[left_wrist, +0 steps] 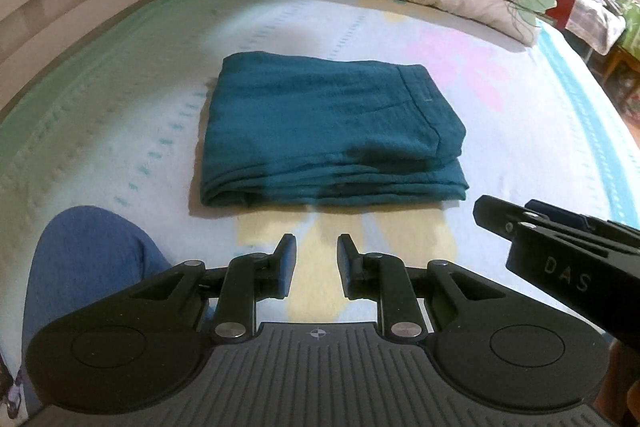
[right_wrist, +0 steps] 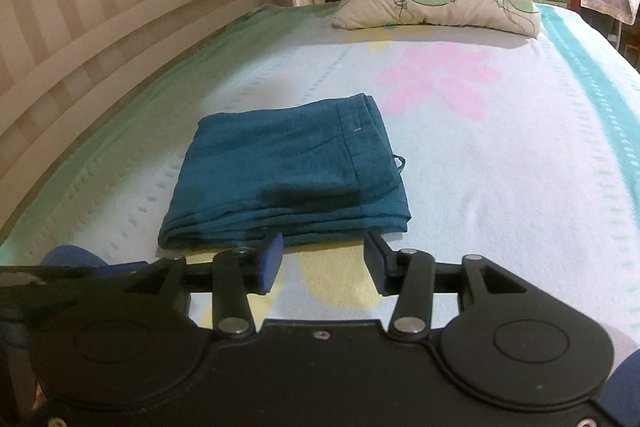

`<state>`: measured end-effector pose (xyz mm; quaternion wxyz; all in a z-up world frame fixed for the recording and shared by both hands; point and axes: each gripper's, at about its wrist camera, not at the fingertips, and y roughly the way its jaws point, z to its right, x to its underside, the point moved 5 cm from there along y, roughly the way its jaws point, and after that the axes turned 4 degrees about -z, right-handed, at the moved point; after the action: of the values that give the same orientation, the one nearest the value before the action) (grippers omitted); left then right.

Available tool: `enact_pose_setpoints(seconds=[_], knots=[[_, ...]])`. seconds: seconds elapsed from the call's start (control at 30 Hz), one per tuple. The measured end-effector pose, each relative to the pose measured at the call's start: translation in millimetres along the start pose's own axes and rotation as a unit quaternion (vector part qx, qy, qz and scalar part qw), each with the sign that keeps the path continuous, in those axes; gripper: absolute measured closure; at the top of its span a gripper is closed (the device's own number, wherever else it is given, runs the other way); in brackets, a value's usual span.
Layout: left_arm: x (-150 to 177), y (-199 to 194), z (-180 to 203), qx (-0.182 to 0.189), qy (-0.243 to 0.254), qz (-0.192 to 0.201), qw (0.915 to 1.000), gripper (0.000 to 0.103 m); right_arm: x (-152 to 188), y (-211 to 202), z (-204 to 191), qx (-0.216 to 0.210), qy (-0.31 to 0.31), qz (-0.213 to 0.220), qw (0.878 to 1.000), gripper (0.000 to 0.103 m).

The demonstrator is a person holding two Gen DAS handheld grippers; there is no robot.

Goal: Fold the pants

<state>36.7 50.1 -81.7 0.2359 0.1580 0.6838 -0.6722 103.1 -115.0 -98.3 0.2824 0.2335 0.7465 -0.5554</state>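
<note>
Teal pants (left_wrist: 332, 131) lie folded in a flat stack on the flowered bedsheet (left_wrist: 520, 167), just ahead of both grippers. Left gripper (left_wrist: 317, 261) hangs short of the stack's near edge, jaws slightly apart, empty. Right gripper (right_wrist: 323, 259) has jaws wider apart, empty, its tips at that edge.

Left hand-held gripper (left_wrist: 316, 259) tilted downward, jaws parted by a narrow gap, nothing between the pads; right hand-held gripper (right_wrist: 324, 259) just beside it on the right, angled down less steeply, jaws wider apart and empty; person's blue-clad knee (left_wrist: 92, 259) at lower left.
</note>
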Motion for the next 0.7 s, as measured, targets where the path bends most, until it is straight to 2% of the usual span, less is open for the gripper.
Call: enact_pose_setpoints(seconds=[0.27,0.7], knots=[[10,-4,7,-0.021,0.010,0.005,0.9997,0.081,6,3,-4,0.007,-0.006,-0.011,1.000,0.049],[13,6,4,-0.026,0.021,-0.003,0.9994,0.081,10,9,2,0.013,0.006,-0.024,1.000,0.049]])
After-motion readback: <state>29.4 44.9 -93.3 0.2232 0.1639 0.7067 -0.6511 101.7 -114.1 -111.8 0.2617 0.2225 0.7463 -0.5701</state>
